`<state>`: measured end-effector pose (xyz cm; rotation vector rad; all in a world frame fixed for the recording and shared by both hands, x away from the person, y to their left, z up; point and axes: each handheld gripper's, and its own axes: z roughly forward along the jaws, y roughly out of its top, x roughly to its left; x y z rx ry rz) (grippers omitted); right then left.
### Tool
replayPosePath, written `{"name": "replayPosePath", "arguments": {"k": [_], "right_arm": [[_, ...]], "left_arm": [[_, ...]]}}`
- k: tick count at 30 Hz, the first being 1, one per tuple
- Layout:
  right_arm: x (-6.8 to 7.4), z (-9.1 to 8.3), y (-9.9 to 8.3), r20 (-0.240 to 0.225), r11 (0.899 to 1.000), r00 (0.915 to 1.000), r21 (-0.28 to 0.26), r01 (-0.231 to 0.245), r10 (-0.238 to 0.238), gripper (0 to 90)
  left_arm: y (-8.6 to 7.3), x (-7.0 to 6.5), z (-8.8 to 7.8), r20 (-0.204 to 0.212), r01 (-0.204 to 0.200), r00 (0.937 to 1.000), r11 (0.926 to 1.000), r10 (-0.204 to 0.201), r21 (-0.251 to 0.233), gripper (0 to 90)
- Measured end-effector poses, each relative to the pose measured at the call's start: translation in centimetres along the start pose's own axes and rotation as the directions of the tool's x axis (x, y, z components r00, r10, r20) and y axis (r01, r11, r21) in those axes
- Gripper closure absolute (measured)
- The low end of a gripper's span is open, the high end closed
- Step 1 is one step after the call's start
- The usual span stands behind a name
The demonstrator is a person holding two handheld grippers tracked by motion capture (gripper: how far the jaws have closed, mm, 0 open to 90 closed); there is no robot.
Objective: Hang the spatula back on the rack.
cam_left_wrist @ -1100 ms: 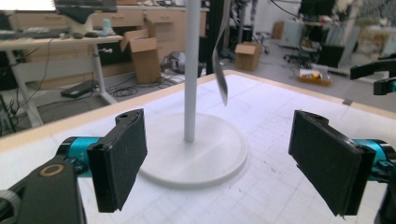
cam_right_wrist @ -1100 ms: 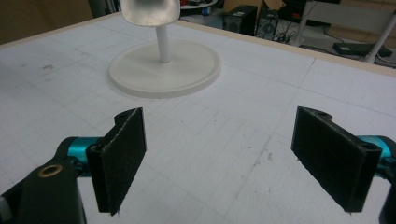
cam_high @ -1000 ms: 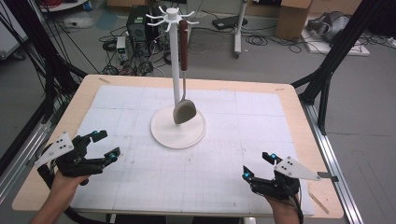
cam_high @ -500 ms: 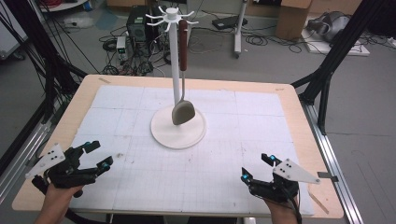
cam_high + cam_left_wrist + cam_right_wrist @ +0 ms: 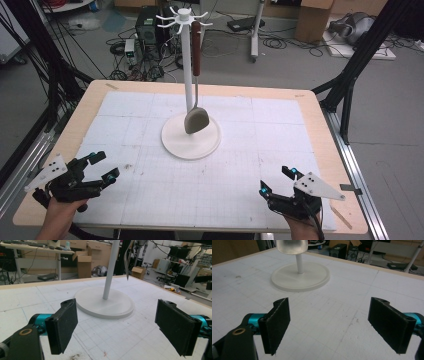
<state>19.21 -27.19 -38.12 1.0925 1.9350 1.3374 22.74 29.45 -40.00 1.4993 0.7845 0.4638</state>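
Left gripper [image 5: 100,167] and right gripper [image 5: 278,183] rest low over the near edge of the counter [image 5: 280,95], well apart at opposite corners, jaws of both spread wide and empty. Farther in, mid-counter, stands the white utensil stand [image 5: 189,80] on its round base [image 5: 172,142]. A brown-handled spatula [image 5: 196,95] hangs from a top hook, blade just above the base.

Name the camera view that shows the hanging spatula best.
High view: the spatula shows whole, hanging from the white stand. The left gripper view catches its thin edge, the right gripper view its blurred blade at the top.
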Motion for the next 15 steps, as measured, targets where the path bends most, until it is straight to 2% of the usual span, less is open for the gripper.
{"name": "replayPosePath", "arguments": {"k": [15], "right_arm": [[-0.38, 0.00, -0.19, 0.000, 1.000, 1.0000, -0.003, -0.005, 0.005, 16.6]], "left_arm": [[-0.14, 0.28, 0.41, -0.015, 0.015, 0.9998, 0.9998, -0.015, 0.013, 19.1]]}}
